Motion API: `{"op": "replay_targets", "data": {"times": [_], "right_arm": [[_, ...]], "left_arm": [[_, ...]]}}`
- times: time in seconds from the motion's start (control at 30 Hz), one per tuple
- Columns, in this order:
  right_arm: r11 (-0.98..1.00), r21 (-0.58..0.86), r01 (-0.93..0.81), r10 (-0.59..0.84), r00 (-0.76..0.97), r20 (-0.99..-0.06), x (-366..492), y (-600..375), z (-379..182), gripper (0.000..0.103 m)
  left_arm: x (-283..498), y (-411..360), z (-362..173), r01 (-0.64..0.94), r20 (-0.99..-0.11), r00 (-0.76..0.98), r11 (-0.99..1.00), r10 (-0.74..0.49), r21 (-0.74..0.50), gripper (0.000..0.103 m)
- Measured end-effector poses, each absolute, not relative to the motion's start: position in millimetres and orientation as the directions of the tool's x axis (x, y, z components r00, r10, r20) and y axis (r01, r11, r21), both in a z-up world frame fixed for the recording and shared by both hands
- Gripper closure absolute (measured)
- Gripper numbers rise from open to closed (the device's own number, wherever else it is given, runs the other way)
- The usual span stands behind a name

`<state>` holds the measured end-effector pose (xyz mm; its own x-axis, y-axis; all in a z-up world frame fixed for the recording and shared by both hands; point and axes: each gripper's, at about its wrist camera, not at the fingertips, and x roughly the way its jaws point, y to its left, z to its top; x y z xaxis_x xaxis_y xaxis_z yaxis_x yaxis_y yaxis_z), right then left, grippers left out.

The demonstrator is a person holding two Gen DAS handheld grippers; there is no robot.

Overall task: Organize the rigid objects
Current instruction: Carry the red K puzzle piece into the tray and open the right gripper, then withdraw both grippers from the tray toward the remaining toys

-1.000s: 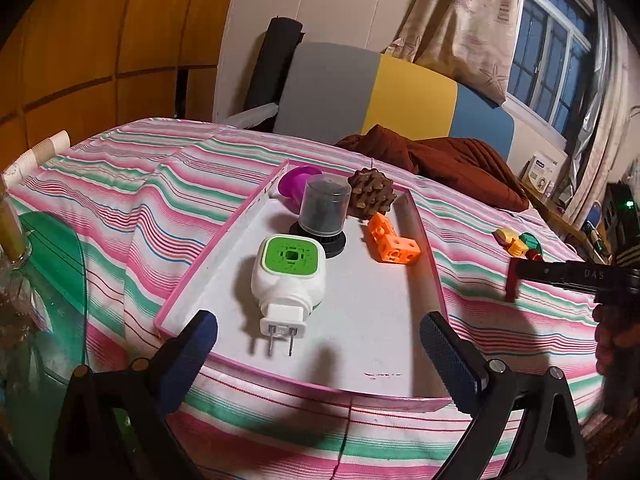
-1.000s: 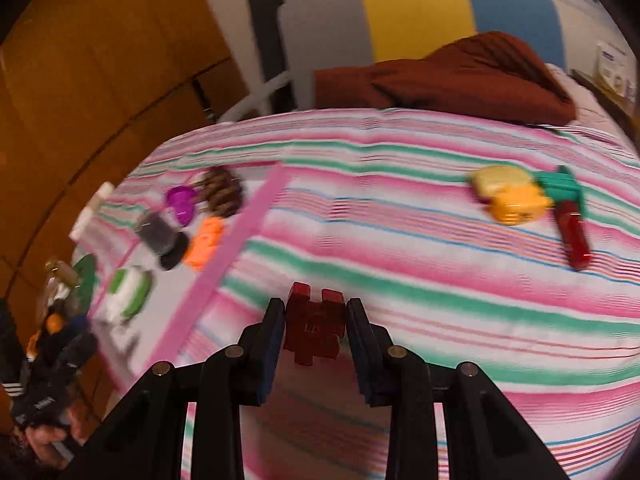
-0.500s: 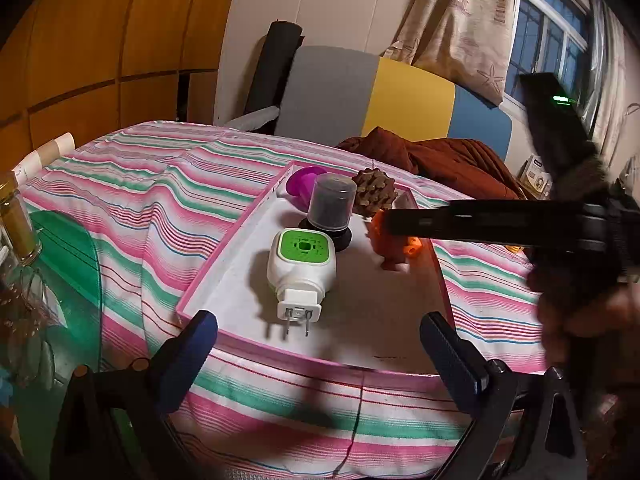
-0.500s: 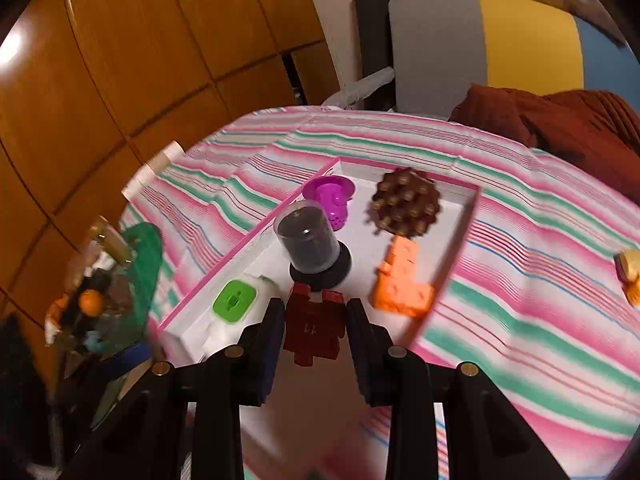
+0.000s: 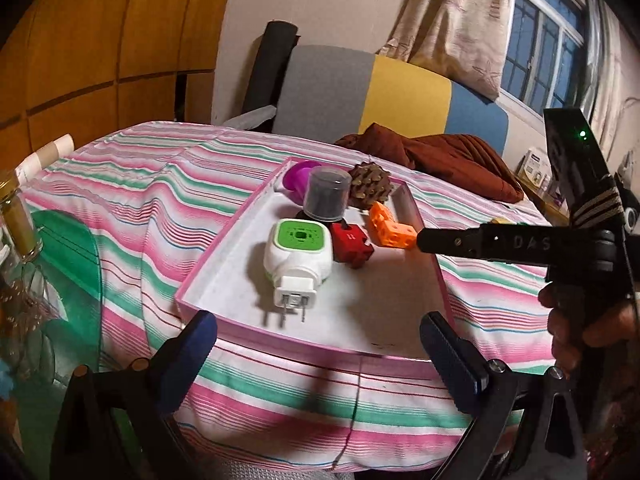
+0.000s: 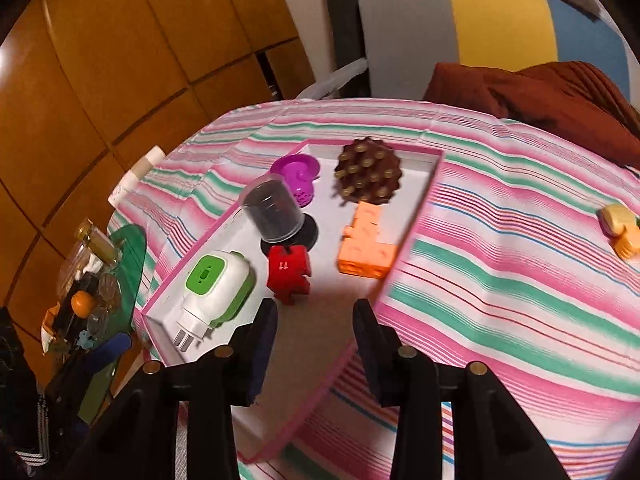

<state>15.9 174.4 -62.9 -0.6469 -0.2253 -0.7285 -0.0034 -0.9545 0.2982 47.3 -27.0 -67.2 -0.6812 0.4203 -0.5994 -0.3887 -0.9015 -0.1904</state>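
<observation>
One more piece is sitting in the tray (image 6: 434, 164): I'm opening the right tongs (image 6: 314, 322), just releasing the red block (image 6: 288, 272); left tongs (image 5: 316, 340) are hanging released, empty.

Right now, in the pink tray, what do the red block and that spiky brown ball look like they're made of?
Red block: likely hard moulded plastic, fairly glossy, with crisp edges, studs and a printed number.
Spiky brown ball: looks like a pine cone or a wooden massage ball, matte dark brown with paler knob tips; which one is unclear.
</observation>
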Motion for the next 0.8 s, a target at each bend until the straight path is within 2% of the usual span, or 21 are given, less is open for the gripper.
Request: {"op": "replay_targets", "data": {"times": [0.4, 0.8], "right_arm": [[-0.953, 0.295, -0.069, -0.188, -0.631, -0.753, 35.3, 202.8, -68.6, 0.064], [-0.945, 0.221, -0.241, -0.049, -0.564, -0.824, 59.6, 278.4, -78.9, 0.064]], "left_arm": [[54.6, -11.2, -66.5, -0.435, -0.606, -0.671, -0.889, 0.427, -0.145, 0.001], [67.9, 15.3, -56.6, -0.515, -0.587, -0.666, -0.853, 0.46, -0.085, 0.001]]}}
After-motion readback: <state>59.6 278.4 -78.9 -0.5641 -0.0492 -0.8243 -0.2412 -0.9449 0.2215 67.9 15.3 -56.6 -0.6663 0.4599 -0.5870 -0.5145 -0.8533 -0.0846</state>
